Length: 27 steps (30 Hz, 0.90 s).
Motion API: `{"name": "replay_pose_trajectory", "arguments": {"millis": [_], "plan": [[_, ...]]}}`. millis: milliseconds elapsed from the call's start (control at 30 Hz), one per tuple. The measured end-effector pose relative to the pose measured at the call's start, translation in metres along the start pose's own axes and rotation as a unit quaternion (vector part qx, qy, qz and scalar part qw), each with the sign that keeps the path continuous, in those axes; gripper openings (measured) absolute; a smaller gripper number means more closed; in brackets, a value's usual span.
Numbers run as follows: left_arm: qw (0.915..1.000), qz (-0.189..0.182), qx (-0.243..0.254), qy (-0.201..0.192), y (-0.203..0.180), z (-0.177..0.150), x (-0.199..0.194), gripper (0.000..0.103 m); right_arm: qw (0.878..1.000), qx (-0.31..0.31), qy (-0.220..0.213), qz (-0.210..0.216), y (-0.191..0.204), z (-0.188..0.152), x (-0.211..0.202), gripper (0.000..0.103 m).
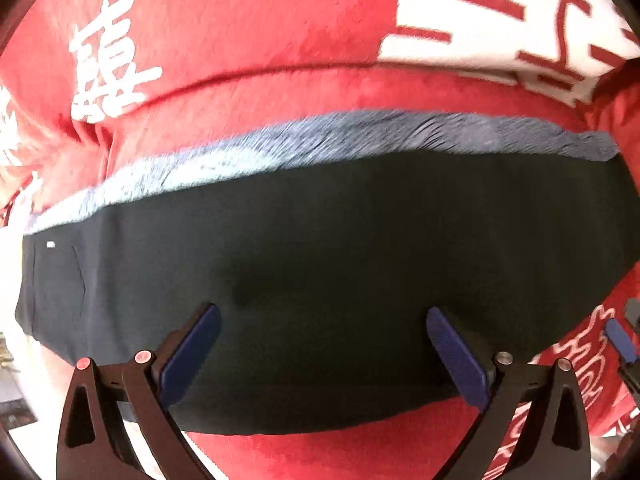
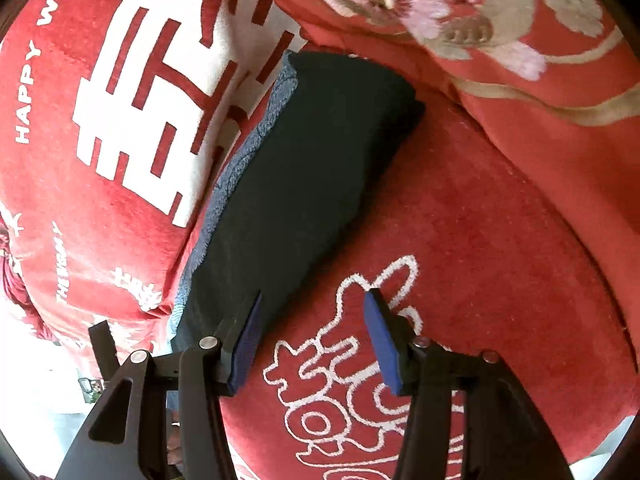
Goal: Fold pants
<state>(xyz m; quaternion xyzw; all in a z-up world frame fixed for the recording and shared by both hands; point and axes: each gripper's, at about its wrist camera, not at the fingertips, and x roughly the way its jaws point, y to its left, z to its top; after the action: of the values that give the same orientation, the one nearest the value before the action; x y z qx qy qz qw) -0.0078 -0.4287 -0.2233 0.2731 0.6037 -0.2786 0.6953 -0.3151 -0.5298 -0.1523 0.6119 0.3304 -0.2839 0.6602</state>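
The dark pants lie folded into a long flat band on a red blanket, with a strip of blue-grey fleece lining showing along the far edge. My left gripper hangs straight above the band, jaws open wide, nothing between the blue pads. In the right wrist view the same folded pants run away from me up the frame. My right gripper stands open beside the near end of the pants, over the red blanket, with its left pad at the cloth's edge and nothing gripped.
The red blanket carries white characters and line drawings. A red quilt with pink and gold flowers is heaped at the far right. A raised fold of red blanket lies just beyond the pants. The other gripper's blue pad shows at the right edge.
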Motion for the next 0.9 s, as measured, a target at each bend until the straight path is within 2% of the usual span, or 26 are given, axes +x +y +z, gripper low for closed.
{"name": "replay_pose_trajectory", "arguments": {"millis": [100,233,400,467,533,667,700,733,767,800,833,900], "plan": [[0.9998,-0.018,0.004,-0.006,-0.014,0.008,-0.004,0.103,1.000,0.002,-0.010,0.005,-0.006,0.005,-0.001,0.056],[0.9998,-0.006,0.017,0.001,-0.033,0.012,0.007,0.103,0.999,0.012,-0.032,0.026,-0.015,0.014,0.002,0.056],[0.9999,-0.012,-0.002,-0.011,-0.032,0.008,0.013,0.103,0.997,-0.008,-0.068,0.040,-0.010,0.026,0.012,0.056],[0.9997,-0.010,0.007,-0.019,-0.034,0.006,0.011,0.103,0.996,-0.014,-0.078,0.035,-0.004,0.031,0.017,0.059],[0.9997,-0.008,0.012,-0.020,-0.035,0.006,0.013,0.103,0.995,-0.009,-0.093,0.039,0.003,0.036,0.022,0.073],[0.9998,-0.014,0.008,-0.013,-0.036,0.005,0.014,0.103,0.995,-0.007,-0.098,0.026,0.015,0.041,0.030,0.075],[0.9998,-0.015,0.008,-0.011,-0.033,0.007,0.016,0.103,0.996,-0.004,-0.092,0.017,0.018,0.043,0.032,0.070],[0.9998,-0.016,0.009,-0.005,-0.032,0.009,0.017,0.103,0.996,-0.005,-0.087,0.005,0.020,0.045,0.033,0.050],[0.9998,-0.018,0.010,0.000,-0.031,0.011,0.017,0.103,0.997,-0.008,-0.080,-0.005,0.020,0.046,0.033,0.036],[0.9998,-0.019,0.010,0.005,-0.031,0.014,0.014,0.097,0.998,-0.008,-0.068,-0.017,0.020,0.047,0.035,0.021],[0.9996,-0.023,0.013,0.006,-0.031,0.016,0.010,0.084,0.998,-0.003,-0.062,-0.011,0.018,0.047,0.034,0.018],[0.9991,-0.025,0.033,-0.007,-0.037,0.019,-0.005,0.068,0.999,-0.001,-0.054,0.006,0.017,0.048,0.028,0.016]]}}
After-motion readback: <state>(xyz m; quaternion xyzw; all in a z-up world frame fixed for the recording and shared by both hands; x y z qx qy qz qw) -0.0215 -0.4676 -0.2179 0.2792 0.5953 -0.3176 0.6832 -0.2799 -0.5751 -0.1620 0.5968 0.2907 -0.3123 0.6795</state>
